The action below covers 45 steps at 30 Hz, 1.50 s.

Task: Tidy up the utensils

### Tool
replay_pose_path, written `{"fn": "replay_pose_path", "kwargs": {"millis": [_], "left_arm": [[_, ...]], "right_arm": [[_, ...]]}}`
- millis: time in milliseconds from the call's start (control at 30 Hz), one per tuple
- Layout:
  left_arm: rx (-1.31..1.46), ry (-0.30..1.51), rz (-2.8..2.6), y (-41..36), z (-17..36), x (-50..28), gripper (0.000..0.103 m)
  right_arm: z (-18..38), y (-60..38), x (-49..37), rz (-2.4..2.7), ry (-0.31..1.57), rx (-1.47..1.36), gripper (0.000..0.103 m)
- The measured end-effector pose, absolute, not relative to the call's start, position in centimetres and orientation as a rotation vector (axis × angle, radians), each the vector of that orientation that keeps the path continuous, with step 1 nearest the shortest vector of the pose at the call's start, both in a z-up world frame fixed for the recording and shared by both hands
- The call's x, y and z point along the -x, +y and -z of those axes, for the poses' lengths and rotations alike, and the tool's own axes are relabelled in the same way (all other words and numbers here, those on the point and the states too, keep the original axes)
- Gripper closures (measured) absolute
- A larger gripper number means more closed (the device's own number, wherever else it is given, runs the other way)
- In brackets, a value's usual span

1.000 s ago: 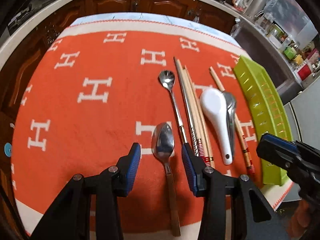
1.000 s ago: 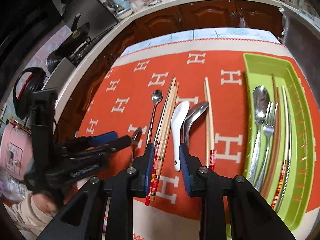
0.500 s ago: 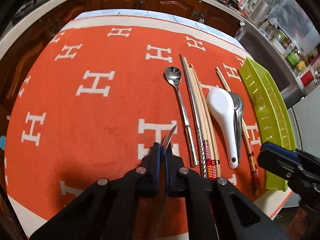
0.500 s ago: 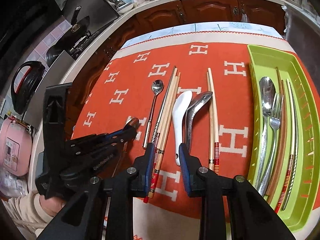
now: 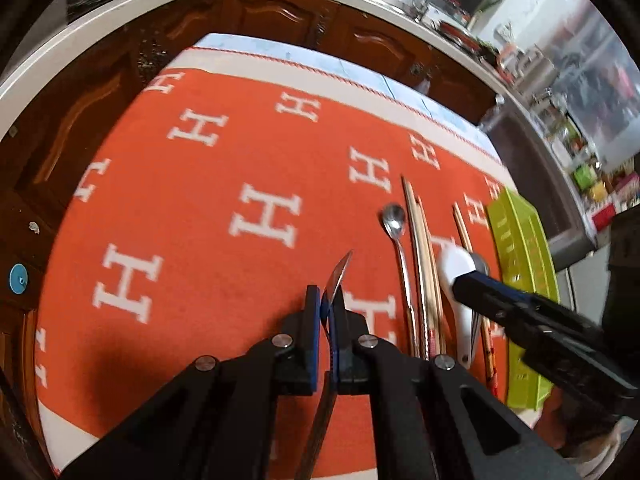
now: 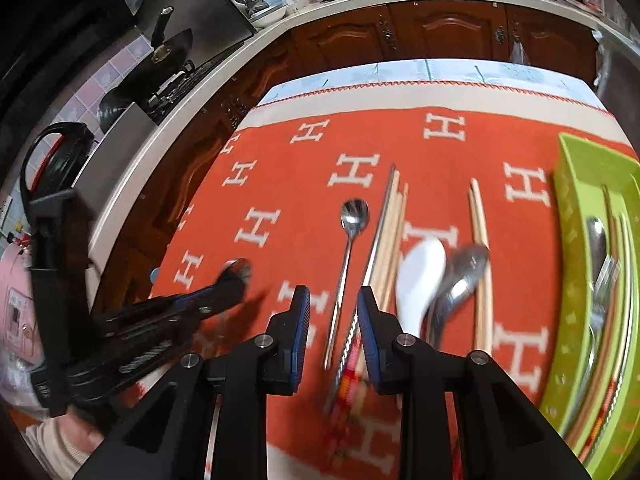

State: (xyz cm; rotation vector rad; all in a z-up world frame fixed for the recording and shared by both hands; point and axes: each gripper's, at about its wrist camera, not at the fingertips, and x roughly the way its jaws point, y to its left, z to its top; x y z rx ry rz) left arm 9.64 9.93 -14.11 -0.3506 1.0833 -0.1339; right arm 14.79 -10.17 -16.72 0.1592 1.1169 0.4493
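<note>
Orange tablecloth [image 5: 224, 280]: left gripper [image 5: 326, 312] clamps spoon [image 5: 338, 276], frame centre; right gripper [image 6: 332, 312] parted, empty, bottom centre.

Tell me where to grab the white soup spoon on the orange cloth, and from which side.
Grip the white soup spoon by its narrow handle, the end nearest the camera, coming from above with the jaws across it. The bowl looks too wide and rounded for a sure pinch. It is crowded: a metal spoon lies close on its right, chopsticks on its left, so probably lower the fingers into those gaps carefully.
</note>
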Motion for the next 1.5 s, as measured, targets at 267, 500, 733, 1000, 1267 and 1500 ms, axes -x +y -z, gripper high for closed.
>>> {"fn": "replay_pose_path", "kwargs": {"millis": [267,500,733,1000,1267,1500], "left_arm": [[0.416,1.120,0.117,12.4,15.7,-9.9,0.101],[0.424,1.105,0.108,13.1,16.0,-9.8,0.101],[0.450,1.108,0.104,13.1,15.7,-9.8,0.101],[0.460,1.096,0.184,11.4,13.2,-9.5,0.101],[0.434,1.100,0.355,5.3,9.3,-9.1,0.101],[0.367,1.115,0.501,-4.1,6.8,-9.8,0.101]], "right_arm": [[20.0,-6.6,-17.9,-0.415,1.166,-0.070,0.089],[21.9,-5.3,-18.6,-0.331,1.174,0.026,0.095],[21.6,-5.1,-17.7,-0.327,1.166,0.028,0.100],[19.1,-8.5,-16.0,-0.362,1.175,-0.163,0.100],[14.8,-15.5,-11.6,-0.324,1.104,-0.281,0.100],[11.9,-24.6,-8.2,-0.204,1.020,-0.353,0.100]]}}
